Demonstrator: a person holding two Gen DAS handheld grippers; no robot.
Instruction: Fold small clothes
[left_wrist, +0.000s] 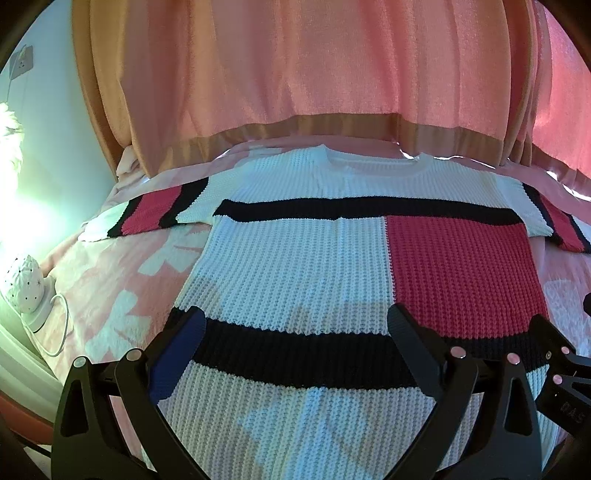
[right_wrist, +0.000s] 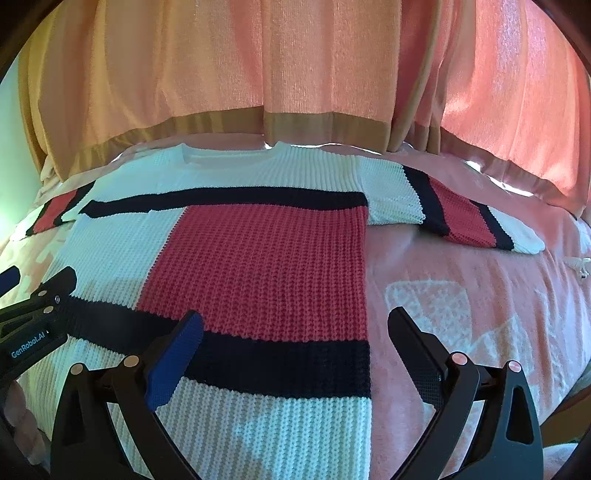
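Grippers left (left_wrist: 295, 325), right (right_wrist: 295, 325) wide open, empty, above sweater (right_wrist: 258, 266).

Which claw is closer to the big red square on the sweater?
The right claw: it hangs over the black stripe just below the red square. The left claw hangs over the white part, beside the square.

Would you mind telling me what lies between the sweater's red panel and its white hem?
A wide black band crosses the knit sweater there, between the red panel and white hem, clearest in the right wrist view.
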